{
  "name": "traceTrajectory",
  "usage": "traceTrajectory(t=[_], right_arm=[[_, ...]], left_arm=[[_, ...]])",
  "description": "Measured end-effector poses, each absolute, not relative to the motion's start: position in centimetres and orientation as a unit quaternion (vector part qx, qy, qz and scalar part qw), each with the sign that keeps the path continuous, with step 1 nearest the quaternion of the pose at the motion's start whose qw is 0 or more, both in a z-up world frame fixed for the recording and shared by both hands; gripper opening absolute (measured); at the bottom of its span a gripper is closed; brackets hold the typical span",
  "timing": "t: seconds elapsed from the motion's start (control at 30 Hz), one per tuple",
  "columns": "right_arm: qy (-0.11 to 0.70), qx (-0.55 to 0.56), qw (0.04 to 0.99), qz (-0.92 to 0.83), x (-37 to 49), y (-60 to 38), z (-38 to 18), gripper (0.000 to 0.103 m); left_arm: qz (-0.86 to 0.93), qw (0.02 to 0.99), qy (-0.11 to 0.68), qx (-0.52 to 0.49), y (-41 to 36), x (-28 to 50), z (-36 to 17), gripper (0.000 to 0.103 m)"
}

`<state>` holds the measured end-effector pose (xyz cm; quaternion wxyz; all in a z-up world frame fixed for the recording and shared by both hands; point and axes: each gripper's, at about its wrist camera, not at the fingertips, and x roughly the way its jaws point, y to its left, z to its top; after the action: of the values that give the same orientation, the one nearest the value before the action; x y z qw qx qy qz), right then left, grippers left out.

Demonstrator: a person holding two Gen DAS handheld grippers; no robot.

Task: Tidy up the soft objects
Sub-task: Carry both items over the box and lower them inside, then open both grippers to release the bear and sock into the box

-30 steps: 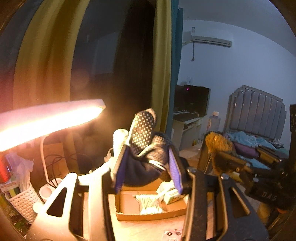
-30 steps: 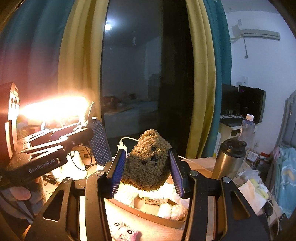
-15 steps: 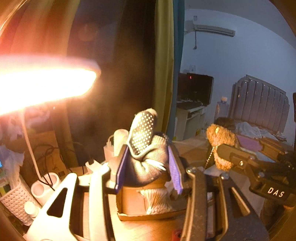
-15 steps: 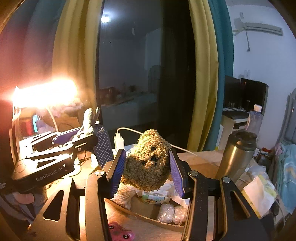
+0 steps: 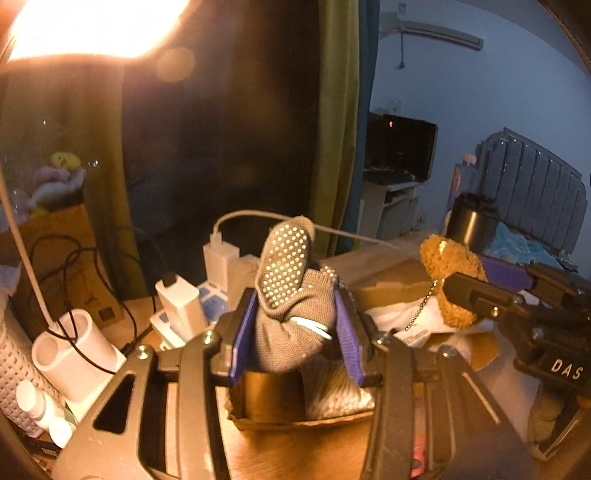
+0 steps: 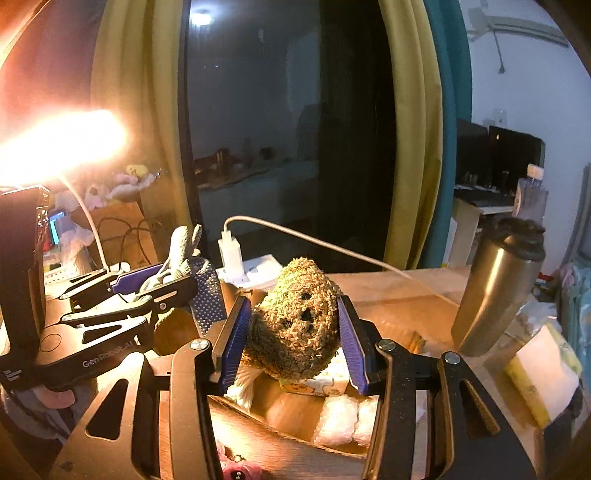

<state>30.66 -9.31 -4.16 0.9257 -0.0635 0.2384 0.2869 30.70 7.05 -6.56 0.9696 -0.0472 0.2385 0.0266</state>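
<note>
My left gripper (image 5: 293, 332) is shut on a grey sock with white grip dots (image 5: 291, 295), bunched between the purple pads, its dotted sole sticking up. It hangs just above the left end of an open cardboard box (image 5: 306, 419). My right gripper (image 6: 293, 336) is shut on a brown fuzzy plush toy (image 6: 295, 325) with a small dark face, held over the same cardboard box (image 6: 291, 410). In the left wrist view the plush toy (image 5: 448, 273) and right gripper show at the right. The right wrist view shows the left gripper (image 6: 177, 280) and dotted sock (image 6: 207, 299) at left.
The box holds white packets (image 6: 347, 421) and a small printed carton (image 6: 314, 384). A steel tumbler (image 6: 495, 288) stands right of it. Chargers (image 5: 181, 295), cables, a white cup holder (image 5: 70, 350) and a glaring lamp (image 5: 96, 26) crowd the left. A pink toy (image 6: 240, 469) lies near the front edge.
Both grippers have come down and forward toward the cardboard box, each keeping its grip. The lamp has slid upward in the left wrist view; the box looks larger and closer.
</note>
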Motion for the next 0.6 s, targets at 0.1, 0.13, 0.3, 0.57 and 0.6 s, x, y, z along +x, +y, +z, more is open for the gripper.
traceTrajectory(t=[0.1, 0.13, 0.3, 0.57, 0.6], right_arm=[[0.248, -0.064, 0.922, 0.29, 31.1, -9.1, -4.9, 0.05], [0.25, -0.064, 0.921, 0.29, 31.2, -9.1, -5.1, 0.05], [0.264, -0.065, 0.916, 0.294, 31.7, -8.8, -6.1, 0.05], [0.291, -0.067, 0.903, 0.31, 32.2, -8.1, -7.7, 0.05], [0.293, -0.067, 0.901, 0.312, 32.2, -8.1, -7.8, 0.052]], left_arm=[[0.029, 0.968, 0.245, -0.048, 7.2, 30.7, -7.2, 0.043], [0.03, 0.967, 0.247, -0.049, 7.2, 30.8, -7.4, 0.043], [0.03, 0.963, 0.263, -0.052, 7.9, 31.1, -8.5, 0.043], [0.041, 0.955, 0.288, -0.059, 8.5, 31.4, -9.6, 0.044], [0.034, 0.953, 0.293, -0.062, 8.6, 31.5, -9.7, 0.044]])
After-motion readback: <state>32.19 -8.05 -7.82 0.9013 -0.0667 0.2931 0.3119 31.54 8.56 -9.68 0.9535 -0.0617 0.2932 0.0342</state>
